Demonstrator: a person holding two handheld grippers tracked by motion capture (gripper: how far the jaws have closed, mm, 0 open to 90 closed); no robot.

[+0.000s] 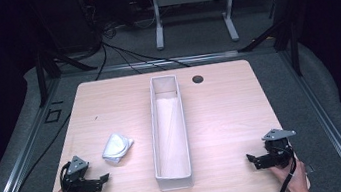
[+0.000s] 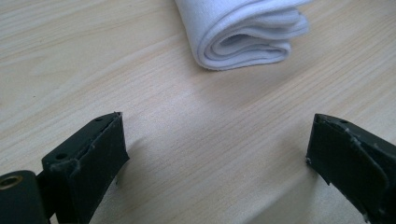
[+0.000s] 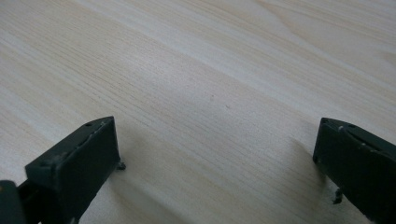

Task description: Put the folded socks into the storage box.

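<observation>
A folded white cloth (image 1: 117,148) lies on the light wooden table (image 1: 221,114), left of a long narrow white fabric bin (image 1: 168,132) that runs front to back along the middle. My left gripper (image 1: 100,180) rests near the front left edge, just in front of the cloth, jaws wide open with bare wood between them. In the left gripper view the cloth (image 2: 243,32) shows its stacked folds a short way ahead of the left gripper (image 2: 217,154). My right gripper (image 1: 251,159) sits near the front right edge, open, and the right gripper (image 3: 217,158) has only tabletop between its jaws.
A round cable hole (image 1: 198,79) is set in the table near its far edge, right of the bin. Behind the table stand a white desk frame (image 1: 192,7) and loose cables (image 1: 116,48) on grey carpet. Bare wood lies on both sides of the bin.
</observation>
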